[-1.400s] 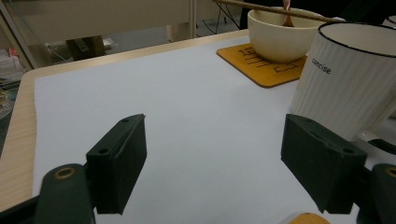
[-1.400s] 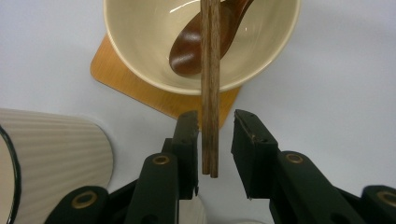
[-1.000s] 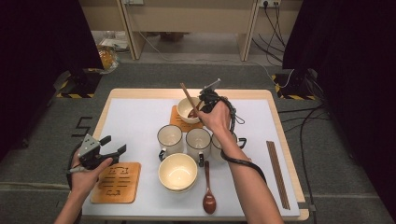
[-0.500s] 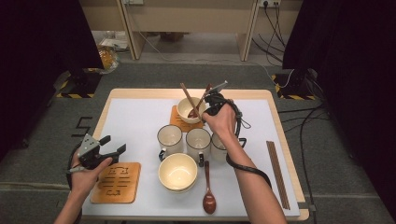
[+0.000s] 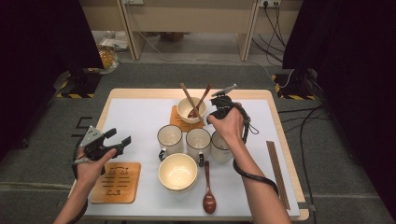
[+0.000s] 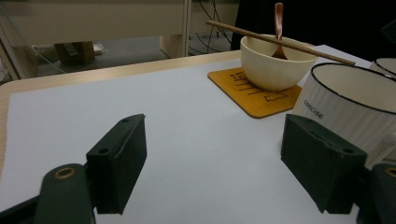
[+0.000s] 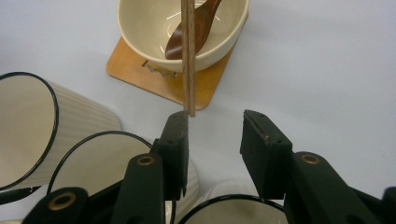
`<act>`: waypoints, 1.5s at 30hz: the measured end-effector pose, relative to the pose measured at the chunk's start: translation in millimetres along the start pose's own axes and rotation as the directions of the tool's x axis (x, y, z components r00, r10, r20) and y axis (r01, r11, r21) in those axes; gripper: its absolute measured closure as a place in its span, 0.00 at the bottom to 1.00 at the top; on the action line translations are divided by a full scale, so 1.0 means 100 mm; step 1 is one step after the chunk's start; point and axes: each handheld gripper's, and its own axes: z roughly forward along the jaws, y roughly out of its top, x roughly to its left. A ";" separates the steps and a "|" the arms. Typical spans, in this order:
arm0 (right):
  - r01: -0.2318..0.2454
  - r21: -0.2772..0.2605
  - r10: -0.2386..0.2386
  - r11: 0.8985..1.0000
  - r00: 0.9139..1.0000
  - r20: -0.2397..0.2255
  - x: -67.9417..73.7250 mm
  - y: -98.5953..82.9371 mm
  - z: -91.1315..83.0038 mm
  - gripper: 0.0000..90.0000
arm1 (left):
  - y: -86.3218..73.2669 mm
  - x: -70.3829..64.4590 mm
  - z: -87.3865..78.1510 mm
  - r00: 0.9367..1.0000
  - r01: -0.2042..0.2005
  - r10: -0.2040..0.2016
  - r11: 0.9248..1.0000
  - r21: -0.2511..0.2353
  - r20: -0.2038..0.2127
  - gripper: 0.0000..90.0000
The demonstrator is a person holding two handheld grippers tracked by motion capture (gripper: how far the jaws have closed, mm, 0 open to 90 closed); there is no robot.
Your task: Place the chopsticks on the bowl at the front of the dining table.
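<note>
A cream bowl [image 5: 191, 111] stands on a wooden coaster [image 5: 176, 120] at the back of the mat. In it lie a brown spoon [image 7: 191, 35] and a pair of chopsticks [image 7: 187, 56], which rest across its rim. My right gripper [image 5: 215, 107] hovers just right of the bowl, above the mugs. In the right gripper view it [image 7: 215, 123] is open, with the chopsticks' end by the tip of its left jaw and nothing between the jaws. My left gripper [image 5: 122, 136] is open at the mat's left edge, empty [image 6: 212, 135].
Three white mugs [image 5: 198, 140] stand in a row mid-table. In front of them are a second cream bowl [image 5: 177, 171] and a wooden spoon [image 5: 208, 191]. A bare coaster [image 5: 116, 182] lies front left, another pair of chopsticks [image 5: 278, 172] at the right edge.
My right gripper has drawn back from the bowl toward the mugs, and the chopsticks stay across the bowl. The left gripper has not moved.
</note>
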 end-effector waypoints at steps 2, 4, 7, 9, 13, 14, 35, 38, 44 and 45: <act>-0.005 -0.007 0.005 1.000 1.000 -0.004 -0.02 -0.02 -0.03 0.68 | 0.04 0.00 0.05 1.000 0.007 -0.007 1.000 -0.005 0.008 0.25; -0.005 -0.012 0.005 1.000 1.000 -0.003 -0.04 -0.04 -0.05 0.68 | 0.08 -0.01 0.10 1.000 0.011 -0.011 1.000 -0.004 0.017 0.25; -0.005 -0.019 0.005 1.000 1.000 0.000 -0.07 -0.08 -0.09 0.67 | 0.14 -0.02 0.17 0.999 0.016 -0.016 1.000 -0.005 0.028 0.25; -0.009 -0.023 0.009 1.000 1.000 -0.001 -0.09 -0.10 -0.11 0.67 | 0.18 -0.03 0.23 0.999 0.016 -0.016 1.000 -0.004 0.036 0.25; -0.016 -0.040 0.016 0.999 1.000 -0.003 -0.13 -0.14 -0.16 0.67 | 0.25 -0.06 0.33 0.999 0.014 -0.014 1.000 -0.002 0.047 0.25; -0.017 -0.043 0.016 0.999 1.000 -0.004 -0.14 -0.15 -0.18 0.67 | 0.26 -0.07 0.35 0.999 0.015 -0.015 1.000 -0.004 0.050 0.25; -0.005 -0.107 0.002 0.994 0.999 -0.033 -0.14 -0.39 -0.35 0.66 | 0.41 -0.14 0.69 0.996 0.023 -0.024 1.000 0.020 0.081 0.25; -0.001 -0.114 -0.003 0.993 0.999 -0.034 -0.15 -0.44 -0.38 0.66 | 0.43 -0.14 0.73 0.996 0.029 -0.031 0.999 0.021 0.083 0.25; -0.008 -0.129 0.003 0.992 0.999 -0.039 -0.18 -0.54 -0.43 0.66 | 0.46 -0.18 0.83 0.995 0.023 -0.026 0.999 0.029 0.092 0.25; -0.009 -0.133 0.004 0.991 0.999 -0.041 -0.19 -0.55 -0.44 0.66 | 0.47 -0.19 0.84 0.995 0.019 -0.022 0.999 0.031 0.093 0.25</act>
